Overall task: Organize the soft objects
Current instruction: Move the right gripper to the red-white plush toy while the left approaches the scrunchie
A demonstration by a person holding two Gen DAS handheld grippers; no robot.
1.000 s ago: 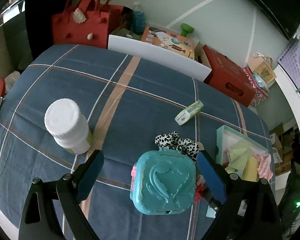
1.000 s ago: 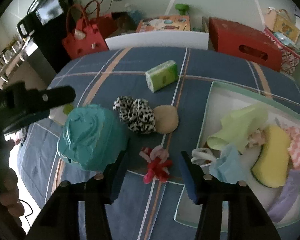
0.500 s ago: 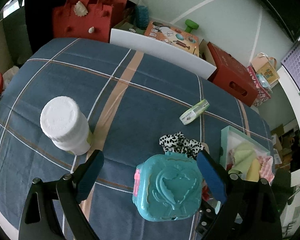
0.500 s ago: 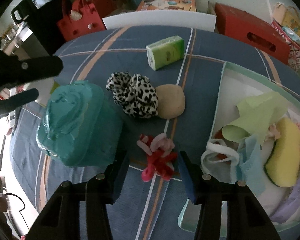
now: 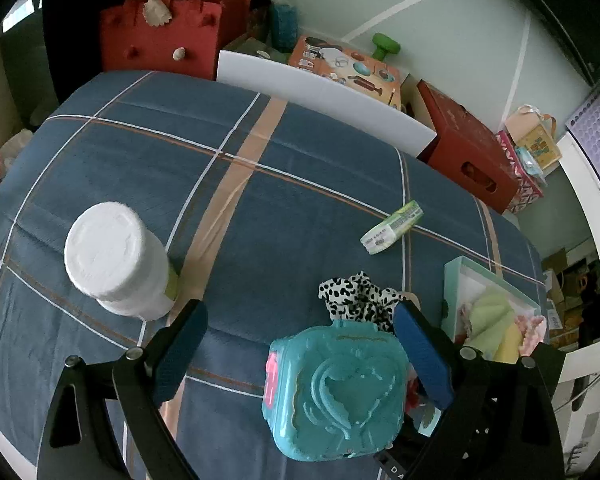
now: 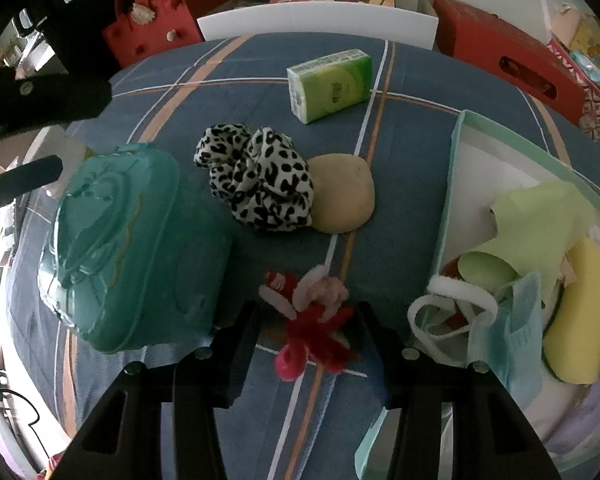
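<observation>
On the table [image 6: 260, 60], a lidded case [image 6: 128, 248] is set at the near left, with a scrunchie [image 6: 256, 176] beyond it to the right and a round pad [image 6: 346, 196] touching the scrunchie's right side. A tissue pack [image 6: 332, 84] is placed farther back. A pipe-cleaner bundle [image 6: 316, 316] lies nearest, between the case and a tray [image 6: 456, 152] at the right, in which soft items are piled. A bottle [image 5: 116, 256] stands at far left

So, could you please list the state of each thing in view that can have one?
Right tool: open, straddling the red and pink fuzzy toy, pads not pressing.
Left tool: open, holding nothing.
Teal case: closed.
White bottle: upright, capped.
Tray: partly filled with soft items.
Leopard scrunchie: on the cloth, touching the tan pad.
Tissue pack: lying flat.
</observation>
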